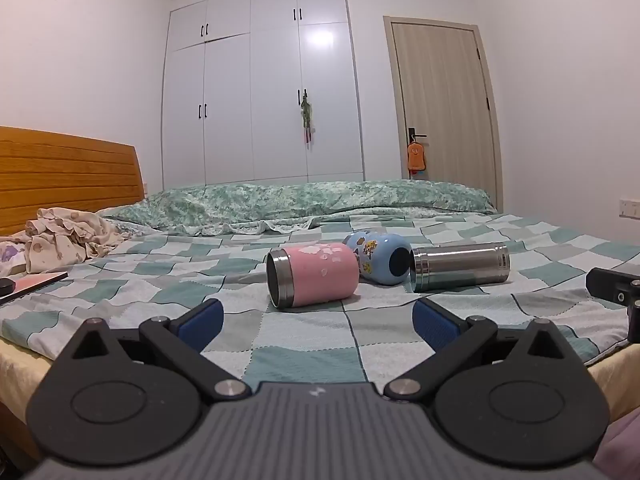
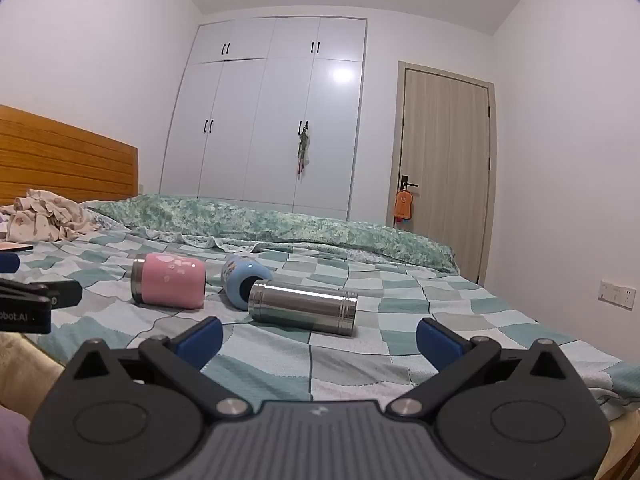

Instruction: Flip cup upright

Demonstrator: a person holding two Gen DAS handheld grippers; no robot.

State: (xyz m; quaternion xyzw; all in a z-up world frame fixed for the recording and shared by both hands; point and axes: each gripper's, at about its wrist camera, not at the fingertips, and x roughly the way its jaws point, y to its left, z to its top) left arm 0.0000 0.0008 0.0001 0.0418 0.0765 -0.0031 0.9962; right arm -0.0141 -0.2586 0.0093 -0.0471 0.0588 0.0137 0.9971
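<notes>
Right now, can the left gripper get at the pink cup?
Probably yes. The left gripper is open, the pink cup lies on its side straight ahead, and only bare bedspread lies between.

The blue bottle [image 1: 378, 258] lies partly hidden: the pink cup [image 1: 316, 274] covers its near left side, and in the right wrist view the steel flask [image 2: 303, 306] blocks its lower part. Its cartoon print is too small to make out. At the far left a flat dark thing [image 1: 34, 282] on the bed [image 1: 280, 332] is cut by the picture's edge. The right tongs [image 1: 618, 284] show only partly at the right edge. The left tongs [image 2: 38, 300] are likewise cut, their lettering incomplete.
</notes>
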